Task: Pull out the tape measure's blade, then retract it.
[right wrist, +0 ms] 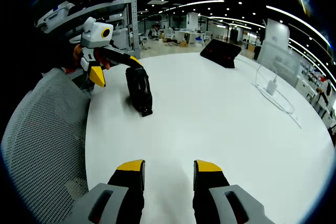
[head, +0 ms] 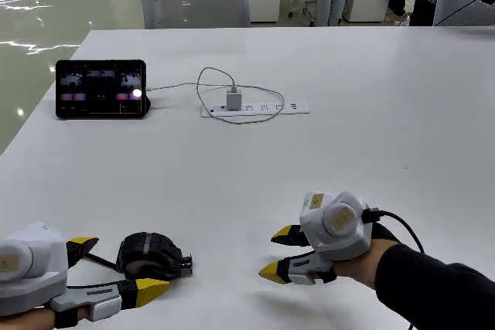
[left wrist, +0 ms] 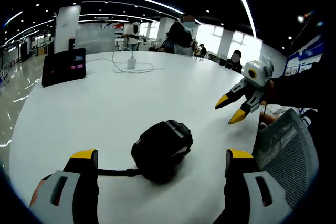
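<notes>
Head view — left gripper cut off by frame edge, released around tape measure, right gripper released, empty.

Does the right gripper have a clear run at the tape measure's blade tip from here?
Probably yes. Bare table lies between the right gripper and the tape measure, whose tip end faces it. The left gripper, jaws open, flanks the case's sides, leaving that end free.

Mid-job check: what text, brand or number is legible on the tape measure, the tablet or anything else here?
Nothing can be read.
tape measure: black case, no legible label.
tablet: screen tiles too small to read.
power strip: markings too small.
blue sign: blurred.
</notes>
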### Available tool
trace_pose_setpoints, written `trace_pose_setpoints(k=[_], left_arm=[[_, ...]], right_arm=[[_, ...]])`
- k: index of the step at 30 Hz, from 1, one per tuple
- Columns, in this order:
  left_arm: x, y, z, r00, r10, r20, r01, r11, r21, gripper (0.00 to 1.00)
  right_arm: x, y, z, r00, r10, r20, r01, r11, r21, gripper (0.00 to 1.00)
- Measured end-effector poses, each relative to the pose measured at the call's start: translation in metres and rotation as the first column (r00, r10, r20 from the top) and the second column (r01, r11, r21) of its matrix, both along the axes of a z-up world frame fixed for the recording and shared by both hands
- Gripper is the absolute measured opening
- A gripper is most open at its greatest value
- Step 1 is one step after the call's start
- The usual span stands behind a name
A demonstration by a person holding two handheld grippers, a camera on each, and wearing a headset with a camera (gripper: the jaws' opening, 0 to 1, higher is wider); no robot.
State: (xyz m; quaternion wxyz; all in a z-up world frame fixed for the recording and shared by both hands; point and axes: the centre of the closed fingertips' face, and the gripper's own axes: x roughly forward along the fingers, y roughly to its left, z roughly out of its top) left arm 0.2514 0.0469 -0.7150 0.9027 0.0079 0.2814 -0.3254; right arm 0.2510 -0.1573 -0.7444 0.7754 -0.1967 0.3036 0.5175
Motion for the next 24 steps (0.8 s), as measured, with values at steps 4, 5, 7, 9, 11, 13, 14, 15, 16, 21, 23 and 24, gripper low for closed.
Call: trace_pose_setpoints(k=[4, 5, 7, 9, 11, 13, 14, 15, 16, 21, 23, 24], left_arm=[[-0.004, 0.005, 0.0, 0.999, -0.038, 0.003, 0.038, 0.999, 0.023, 0.99], [-0.005, 0.007, -0.001, 0.999, -0.046, 0.001, 0.046, 0.998, 0.036, 0.99], [-0.008, 0.009, -0.003, 0.998, -0.07, 0.003, 0.07, 0.996, 0.06, 0.99], [-0.011, 0.012, -0.004, 0.997, -0.078, -0.007, 0.078, 0.995, 0.068, 0.99], [-0.013, 0.015, -0.006, 0.996, -0.092, -0.012, 0.093, 0.993, 0.078, 0.99], [-0.015, 0.017, -0.006, 0.995, -0.1, -0.012, 0.1, 0.991, 0.086, 0.99], [-0.016, 0.018, -0.007, 0.995, -0.102, -0.021, 0.103, 0.991, 0.085, 0.99], [-0.016, 0.018, -0.007, 0.994, -0.103, -0.026, 0.105, 0.991, 0.084, 0.99], [-0.017, 0.019, -0.007, 0.994, -0.105, -0.026, 0.107, 0.991, 0.085, 0.99], [-0.018, 0.019, -0.005, 0.993, -0.118, -0.009, 0.118, 0.989, 0.09, 0.99], [-0.019, 0.02, -0.006, 0.992, -0.121, -0.018, 0.123, 0.988, 0.097, 0.99], [-0.02, 0.022, -0.007, 0.992, -0.124, -0.019, 0.126, 0.987, 0.103, 0.99]], right_arm=[[-0.003, -0.012, 0.003, 1.0, -0.013, 0.003, 0.013, 1.0, -0.001, 0.4], [-0.004, -0.015, 0.004, 1.0, -0.016, 0.002, 0.016, 1.0, -0.003, 0.41], [-0.005, -0.022, 0.005, 1.0, -0.026, 0.0, 0.026, 1.0, -0.003, 0.44], [-0.006, -0.028, 0.006, 0.999, -0.039, -0.005, 0.039, 0.999, 0.004, 0.47], [-0.008, -0.035, 0.007, 0.999, -0.052, -0.013, 0.052, 0.999, 0.013, 0.49], [-0.009, -0.039, 0.01, 0.998, -0.069, -0.015, 0.069, 0.997, 0.026, 0.5], [-0.009, -0.043, 0.01, 0.997, -0.08, -0.02, 0.08, 0.996, 0.032, 0.51], [-0.01, -0.045, 0.01, 0.996, -0.083, -0.021, 0.084, 0.996, 0.032, 0.52], [-0.011, -0.049, 0.009, 0.996, -0.088, -0.023, 0.089, 0.995, 0.034, 0.53], [-0.014, -0.062, 0.01, 0.996, -0.091, -0.012, 0.092, 0.995, 0.035, 0.61], [-0.016, -0.067, 0.01, 0.996, -0.09, -0.005, 0.09, 0.995, 0.031, 0.63], [-0.016, -0.071, 0.01, 0.996, -0.089, -0.006, 0.089, 0.996, 0.028, 0.65]])
